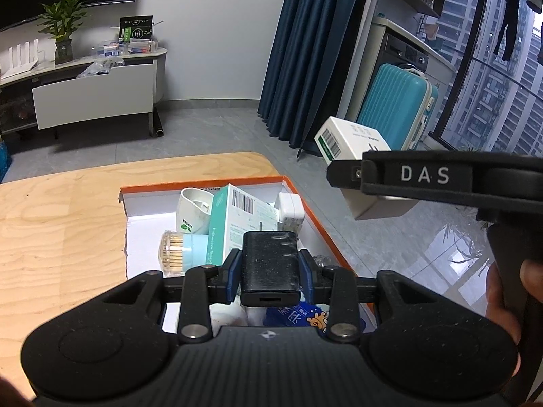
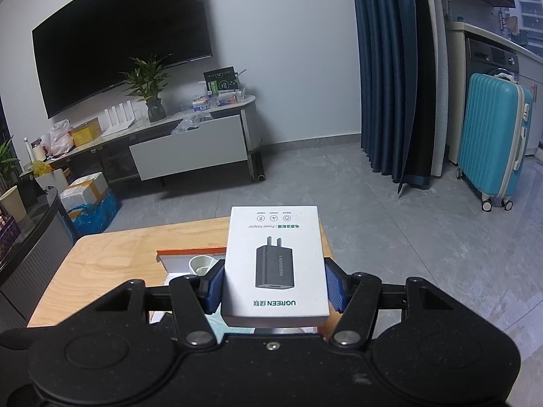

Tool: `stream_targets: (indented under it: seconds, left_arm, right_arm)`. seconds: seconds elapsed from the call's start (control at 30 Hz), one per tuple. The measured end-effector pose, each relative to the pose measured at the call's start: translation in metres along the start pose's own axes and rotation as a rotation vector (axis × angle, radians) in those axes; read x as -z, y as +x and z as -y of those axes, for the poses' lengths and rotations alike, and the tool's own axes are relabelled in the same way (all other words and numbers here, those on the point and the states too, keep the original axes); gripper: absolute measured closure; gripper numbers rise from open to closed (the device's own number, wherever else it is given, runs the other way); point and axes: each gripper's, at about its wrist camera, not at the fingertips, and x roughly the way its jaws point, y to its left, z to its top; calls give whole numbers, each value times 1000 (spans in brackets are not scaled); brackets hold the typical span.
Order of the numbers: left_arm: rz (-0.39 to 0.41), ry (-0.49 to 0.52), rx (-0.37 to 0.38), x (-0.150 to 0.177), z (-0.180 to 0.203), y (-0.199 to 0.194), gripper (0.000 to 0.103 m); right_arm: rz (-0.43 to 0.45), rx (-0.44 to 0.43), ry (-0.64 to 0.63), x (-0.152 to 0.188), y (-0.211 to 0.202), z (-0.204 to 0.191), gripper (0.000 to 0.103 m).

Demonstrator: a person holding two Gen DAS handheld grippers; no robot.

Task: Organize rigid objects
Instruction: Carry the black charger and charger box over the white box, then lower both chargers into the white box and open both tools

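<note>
1. The wooden bench (image 1: 61, 224) carries an orange-rimmed tray (image 1: 210, 183) at its right edge — every place below is told from this tray.
2. Inside the tray lie a teal box (image 1: 237, 220), a white cup (image 1: 193, 210), a toothpick jar (image 1: 176, 254) and a white plug (image 1: 288, 210).
3. The white adapter box (image 2: 275, 264) hangs above the tray's right side, clamped in the right tongs (image 2: 275, 288).
4. The black charger (image 1: 270, 268) sits above the tray's near part — the left tongs (image 1: 270, 271) grip it tightly.
</note>
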Motion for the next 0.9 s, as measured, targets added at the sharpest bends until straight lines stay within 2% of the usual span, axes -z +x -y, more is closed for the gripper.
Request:
stream_targets:
  seconds: [0.6,0.9]
  left_arm:
    - [-12,-3,23,-1,0,6,67]
    - [-18,4,23,5,4,4,67]
  right_arm:
    - [-64,-31,-9,-12,33,-5,32]
    - [-58,-45,3,-6,25,1,32]
